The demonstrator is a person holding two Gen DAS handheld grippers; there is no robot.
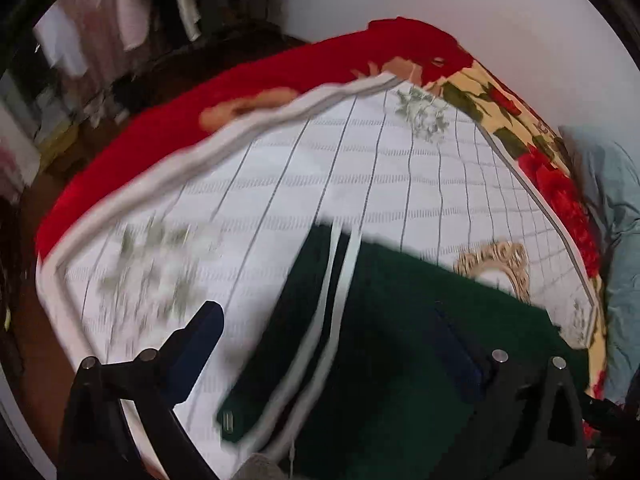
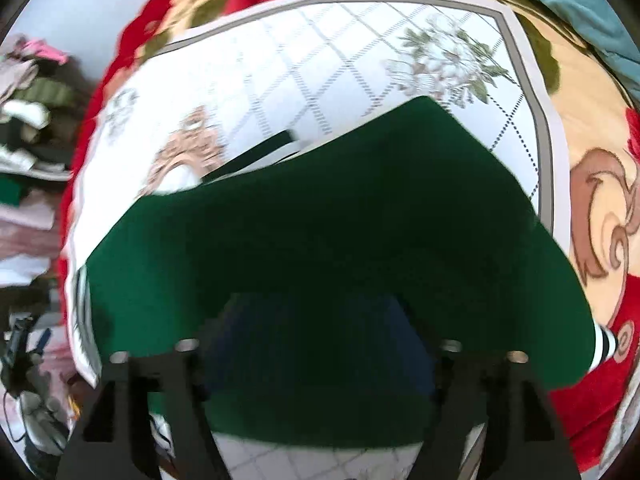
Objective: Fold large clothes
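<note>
With the left gripper (image 1: 332, 344) spread open and the right gripper's (image 2: 320, 344) state hidden, the green sweater (image 2: 320, 208) could be creased on the bed (image 1: 280, 184).

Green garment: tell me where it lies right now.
The green garment lies spread on the white checked bedcover, filling the middle of the right wrist view; in the left wrist view it sits lower right, its white-striped part reaching toward the centre.
</note>
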